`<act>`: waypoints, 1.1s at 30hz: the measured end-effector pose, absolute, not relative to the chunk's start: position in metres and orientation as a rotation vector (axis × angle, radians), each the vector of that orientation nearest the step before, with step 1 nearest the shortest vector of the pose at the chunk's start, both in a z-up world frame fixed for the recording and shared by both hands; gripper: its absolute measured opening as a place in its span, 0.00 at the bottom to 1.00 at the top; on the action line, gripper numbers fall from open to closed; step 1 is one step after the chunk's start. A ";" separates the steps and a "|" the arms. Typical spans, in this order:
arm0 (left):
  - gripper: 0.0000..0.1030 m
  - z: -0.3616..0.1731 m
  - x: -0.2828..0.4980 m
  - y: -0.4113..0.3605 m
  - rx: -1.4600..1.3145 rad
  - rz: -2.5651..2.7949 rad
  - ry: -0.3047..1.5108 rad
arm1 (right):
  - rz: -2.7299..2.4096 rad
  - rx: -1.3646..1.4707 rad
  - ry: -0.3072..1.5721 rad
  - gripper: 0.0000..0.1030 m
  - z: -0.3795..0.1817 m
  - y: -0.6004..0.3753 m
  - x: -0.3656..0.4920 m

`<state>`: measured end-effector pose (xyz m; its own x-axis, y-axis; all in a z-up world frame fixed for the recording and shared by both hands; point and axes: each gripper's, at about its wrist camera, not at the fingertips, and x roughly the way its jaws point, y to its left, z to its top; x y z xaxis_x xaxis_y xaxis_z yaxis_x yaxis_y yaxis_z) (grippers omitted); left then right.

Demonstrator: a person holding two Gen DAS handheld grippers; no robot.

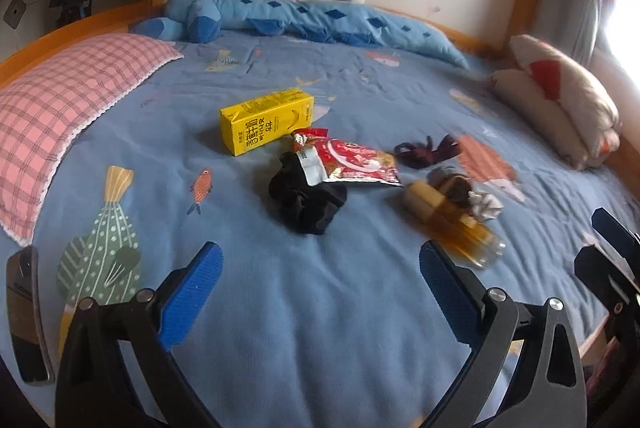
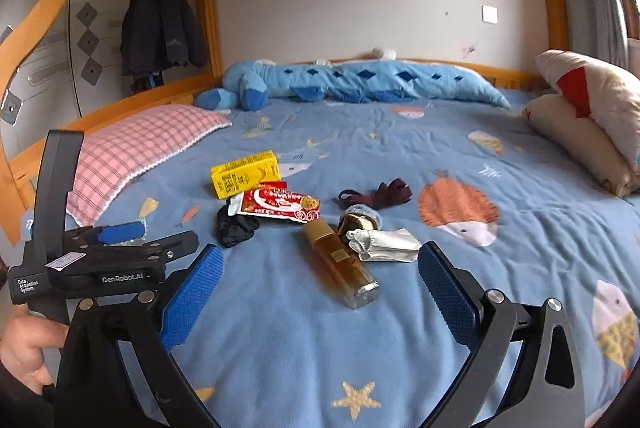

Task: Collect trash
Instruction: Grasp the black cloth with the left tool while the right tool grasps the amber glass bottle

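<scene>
On the blue bedspread (image 1: 304,308) lie a yellow drink carton (image 1: 266,120), a red snack wrapper (image 1: 352,161), a black sock (image 1: 306,199), a dark red cloth (image 1: 428,149), an amber glass bottle (image 1: 456,228) and a crumpled silver wrapper (image 1: 486,205). The right wrist view shows the carton (image 2: 244,173), red wrapper (image 2: 280,205), black sock (image 2: 236,228), bottle (image 2: 340,264), silver wrapper (image 2: 386,246) and dark red cloth (image 2: 378,195). My left gripper (image 1: 320,276) is open and empty, short of the sock. My right gripper (image 2: 320,276) is open and empty, just before the bottle.
A pink checked pillow (image 1: 68,99) lies at the left, a blue plush toy (image 1: 304,13) along the far wall, white and red cushions (image 1: 560,99) at the right. A phone (image 1: 26,312) lies at the near left. The bed has a wooden frame (image 2: 36,15).
</scene>
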<state>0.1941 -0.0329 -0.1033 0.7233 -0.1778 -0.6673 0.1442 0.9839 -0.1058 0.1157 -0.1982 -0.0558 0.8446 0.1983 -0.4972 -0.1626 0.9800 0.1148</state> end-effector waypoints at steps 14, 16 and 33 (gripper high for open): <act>0.89 -0.151 0.288 -0.049 -0.024 -0.165 0.861 | 0.197 0.117 0.645 0.92 -0.092 -0.207 0.170; 0.82 -0.158 0.297 -0.049 -0.036 -0.161 0.874 | 0.200 0.113 0.661 0.92 -0.095 -0.207 0.173; 0.28 -0.153 0.261 -0.022 -0.129 -0.249 0.905 | 0.311 0.038 0.767 0.70 -0.115 -0.215 0.199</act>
<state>0.2609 -0.0223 -0.1528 0.5913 -0.2675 -0.7608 0.1594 0.9635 -0.2149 0.1992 -0.2155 -0.1150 0.6763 0.2906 -0.6769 -0.2630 0.9536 0.1466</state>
